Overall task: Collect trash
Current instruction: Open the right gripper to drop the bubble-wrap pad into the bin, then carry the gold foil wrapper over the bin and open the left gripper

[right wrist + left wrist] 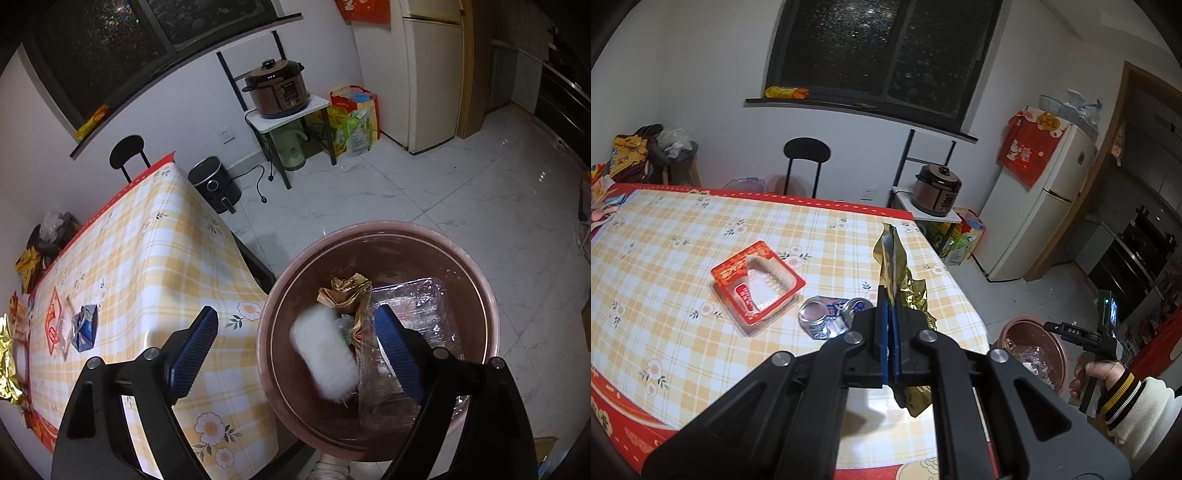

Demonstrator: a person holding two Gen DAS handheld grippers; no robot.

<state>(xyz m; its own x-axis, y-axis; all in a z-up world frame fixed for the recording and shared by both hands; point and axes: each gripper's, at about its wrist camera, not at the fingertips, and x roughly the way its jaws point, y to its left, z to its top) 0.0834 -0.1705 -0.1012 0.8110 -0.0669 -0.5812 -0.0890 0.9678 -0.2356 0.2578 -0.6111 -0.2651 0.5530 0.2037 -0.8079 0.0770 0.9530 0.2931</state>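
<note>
My left gripper (pixel 888 295) is shut on a crumpled gold foil wrapper (pixel 892 258), held over the right end of the checked table (pixel 683 236). A red plastic tray (pixel 757 280) and a crushed can (pixel 827 317) lie on the cloth just beyond it. My right gripper (pixel 295 314) stands open above the pink bin (pixel 369 227) beside the table. A blurred white piece (pixel 325 354) is loose below the fingers, inside the bin. The bin also holds a gold wrapper (pixel 347 291) and a clear plastic box (pixel 417 314).
A black chair (pixel 807 155) stands at the table's far side. A pressure cooker (pixel 279 88) sits on a small stand, an air fryer (pixel 214 182) on the floor, a fridge (pixel 1045 199) further right. White tiled floor (pixel 461 192) surrounds the bin.
</note>
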